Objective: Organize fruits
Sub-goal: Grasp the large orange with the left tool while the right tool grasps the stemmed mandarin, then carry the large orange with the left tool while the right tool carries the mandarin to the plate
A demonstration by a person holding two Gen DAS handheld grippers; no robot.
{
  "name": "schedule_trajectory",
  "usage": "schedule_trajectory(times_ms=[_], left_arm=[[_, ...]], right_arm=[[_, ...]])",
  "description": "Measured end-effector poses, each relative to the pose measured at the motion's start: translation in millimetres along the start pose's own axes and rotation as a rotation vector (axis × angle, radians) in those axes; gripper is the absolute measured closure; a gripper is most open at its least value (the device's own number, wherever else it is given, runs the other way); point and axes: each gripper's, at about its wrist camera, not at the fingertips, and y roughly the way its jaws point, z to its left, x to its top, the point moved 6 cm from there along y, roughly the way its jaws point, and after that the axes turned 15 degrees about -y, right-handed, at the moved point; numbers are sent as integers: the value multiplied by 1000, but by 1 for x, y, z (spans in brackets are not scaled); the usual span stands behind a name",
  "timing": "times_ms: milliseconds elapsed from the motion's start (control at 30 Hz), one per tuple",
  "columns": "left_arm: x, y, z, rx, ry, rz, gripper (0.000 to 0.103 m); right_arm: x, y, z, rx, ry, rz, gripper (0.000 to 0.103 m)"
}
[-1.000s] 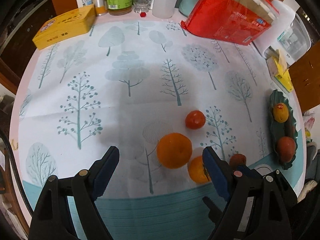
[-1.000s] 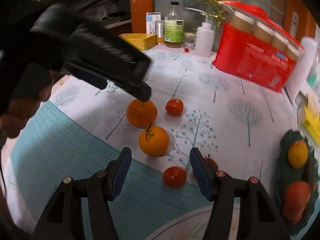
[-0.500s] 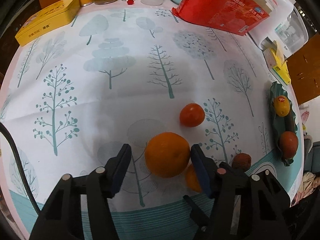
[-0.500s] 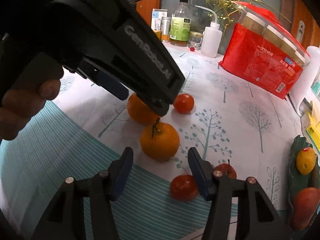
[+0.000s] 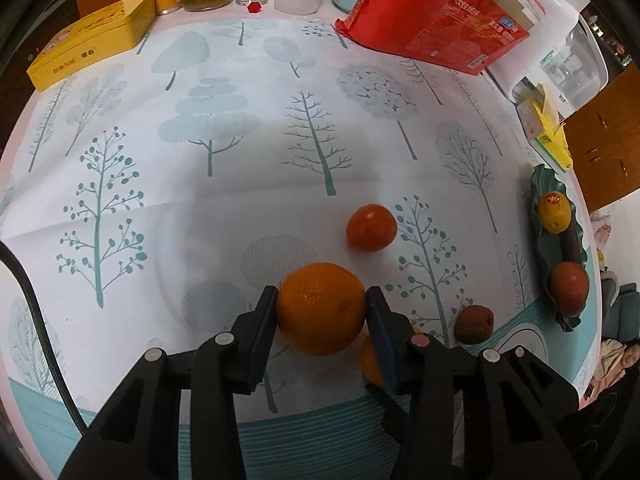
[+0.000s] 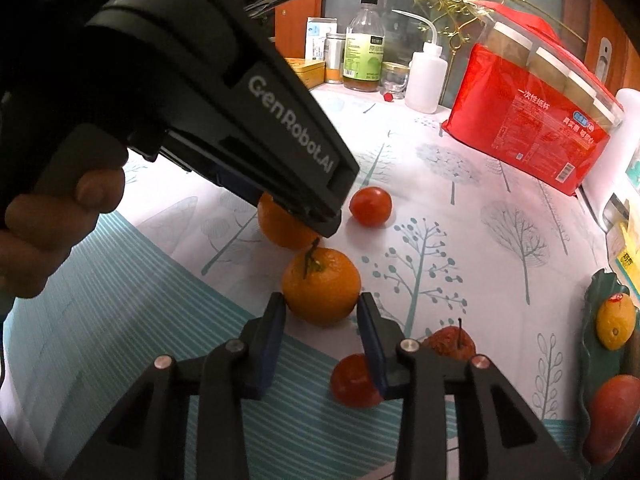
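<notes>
Now we clamp left gripper [image 5: 322,308] on big orange [image 5: 321,307], pads flat on both flanks so round fruit cannot roll out. Just ahead-right of those tips, tomato [image 5: 371,227] sits loose. Right gripper [image 6: 321,314] straddles stemmed orange [image 6: 321,286], fingers close beside it but contact unclear; we cannot tell if gripped. Far right of both tongs, green dish [image 6: 591,320] holds lemon [image 6: 615,321], likely destination.

Orange [image 5: 321,307] dimpled, glossy; tablecloth [image 5: 224,128] matt; red bag [image 5: 436,20] shiny plastic
</notes>
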Motion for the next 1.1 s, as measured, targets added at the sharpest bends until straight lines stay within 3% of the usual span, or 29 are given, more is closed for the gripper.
schedule_trajectory(times_ms=[433, 733, 1100], left_arm=[[-32, -32, 14, 13, -49, -42, 61], [-89, -55, 20, 25, -78, -26, 60], [-164, -67, -15, 57, -21, 19, 60]], right_arm=[[-18, -34, 25, 54, 19, -11, 68], [-51, -70, 50, 116, 48, 2, 68], [-111, -117, 35, 97, 163, 52, 68]])
